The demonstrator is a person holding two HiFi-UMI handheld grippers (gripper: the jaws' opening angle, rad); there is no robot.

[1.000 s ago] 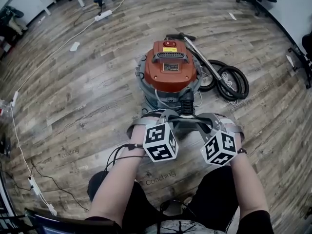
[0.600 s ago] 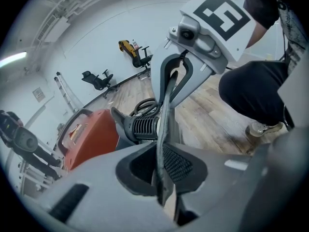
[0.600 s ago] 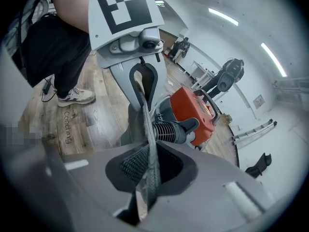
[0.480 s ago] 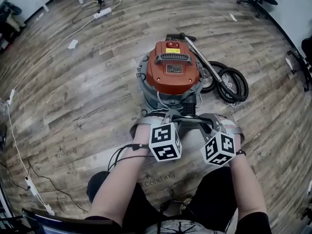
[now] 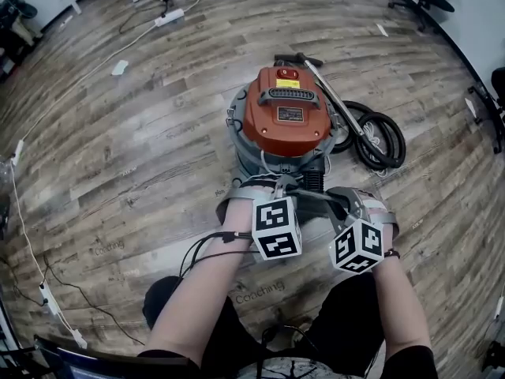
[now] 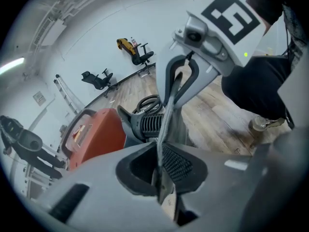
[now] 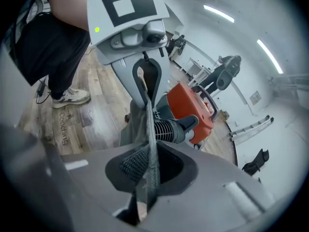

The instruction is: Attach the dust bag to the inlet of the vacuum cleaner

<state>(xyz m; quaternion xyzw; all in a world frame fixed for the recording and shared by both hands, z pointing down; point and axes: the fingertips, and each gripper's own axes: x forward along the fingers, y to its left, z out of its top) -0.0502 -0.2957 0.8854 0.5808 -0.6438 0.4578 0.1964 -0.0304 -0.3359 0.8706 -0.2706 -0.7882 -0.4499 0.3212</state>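
pinching the grey dust bag (image 7: 145, 122) from both sides, the left gripper (image 6: 161, 175) and right gripper (image 7: 146, 173) are each clamping a thin edge of the fabric, jaws nearly together with the cloth running up between them. the bag is hanging stretched between the two grippers just in front of the ribbed black inlet (image 7: 169, 128) on the near side of the orange-topped vacuum cleaner (image 5: 288, 117); whether it is touching the inlet is not showing. the cleaner is standing on the wooden floor (image 5: 142, 133), with a black hose (image 5: 380, 136) lying coiled beside it, on the right in the head view.
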